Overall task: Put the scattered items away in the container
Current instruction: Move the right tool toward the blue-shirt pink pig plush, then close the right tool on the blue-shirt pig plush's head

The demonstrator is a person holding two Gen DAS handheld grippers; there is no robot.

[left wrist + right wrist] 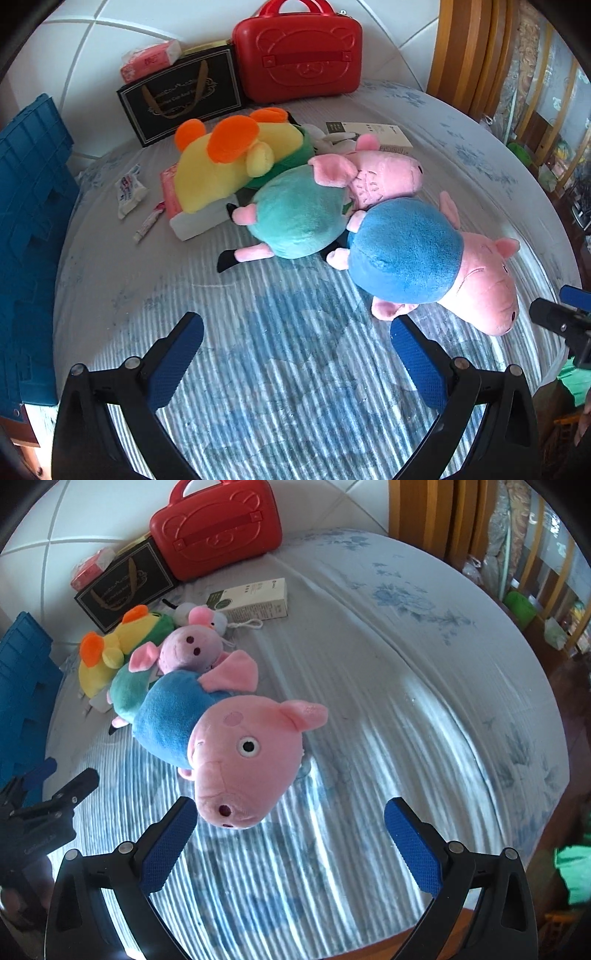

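A pink pig plush in a blue shirt point(406, 254) point(173, 716) lies nearest on the bed, its snout just ahead of my right gripper point(290, 810). Behind it lie a pig plush in a green shirt point(299, 214) point(125, 690) and a yellow and orange plush point(225, 162) point(103, 653). A blue crate point(29, 221) point(22, 686) stands at the left edge. My left gripper point(297, 328) is open and empty above bare sheet, short of the blue-shirted pig. My right gripper is open and empty too.
A red case point(299, 51) point(218, 528), a black gift bag point(181, 96) and a pink tissue pack point(147, 59) stand at the back wall. A white box point(255, 598), a toothpaste tube point(147, 221) and a small packet point(129, 192) lie on the striped sheet.
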